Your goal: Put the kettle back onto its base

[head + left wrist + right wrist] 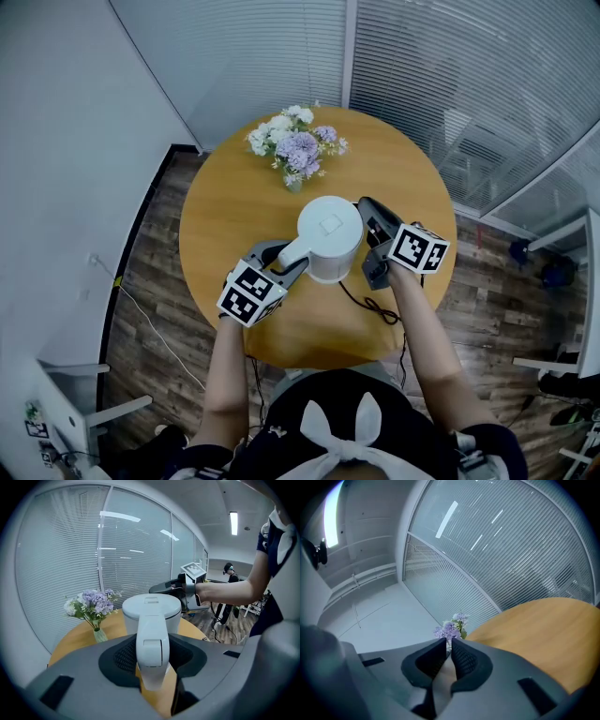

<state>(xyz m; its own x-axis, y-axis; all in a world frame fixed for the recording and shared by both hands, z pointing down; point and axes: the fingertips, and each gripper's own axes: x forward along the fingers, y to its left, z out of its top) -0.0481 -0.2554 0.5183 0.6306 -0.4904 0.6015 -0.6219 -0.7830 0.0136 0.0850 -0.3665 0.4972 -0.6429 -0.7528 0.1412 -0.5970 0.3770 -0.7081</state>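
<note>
Round wooden table (225, 206) on a dark plank floor (159, 253), with blind-covered glass walls (450, 66) behind.

Head view: a white kettle (330, 232) stands upright near the table's middle, lid closed. The left gripper (281, 261) reaches in from the lower left and is clamped on the kettle's handle (292, 253). The right gripper (366, 204) lies just beside the kettle's right flank, and contact cannot be confirmed. A black cord (370, 305) trails from under the kettle toward the near table edge. Whether the kettle is seated on its base cannot be told. A vase of flowers (296, 148) stands at the far side, apart from the kettle.

Left gripper view: the black pads (124, 656) stand apart, one on each side of the handle (152, 639), pinching it. The kettle body (151, 609) rises directly ahead. The flowers (93, 604) are to its left, and the right gripper (157, 589) is behind it on the right.

Right gripper view: the pads (465, 657) are pressed together at the tips, with nothing between them. The gripper points almost level across the table (543, 625) toward the flowers (451, 627). The kettle is outside this view.
</note>
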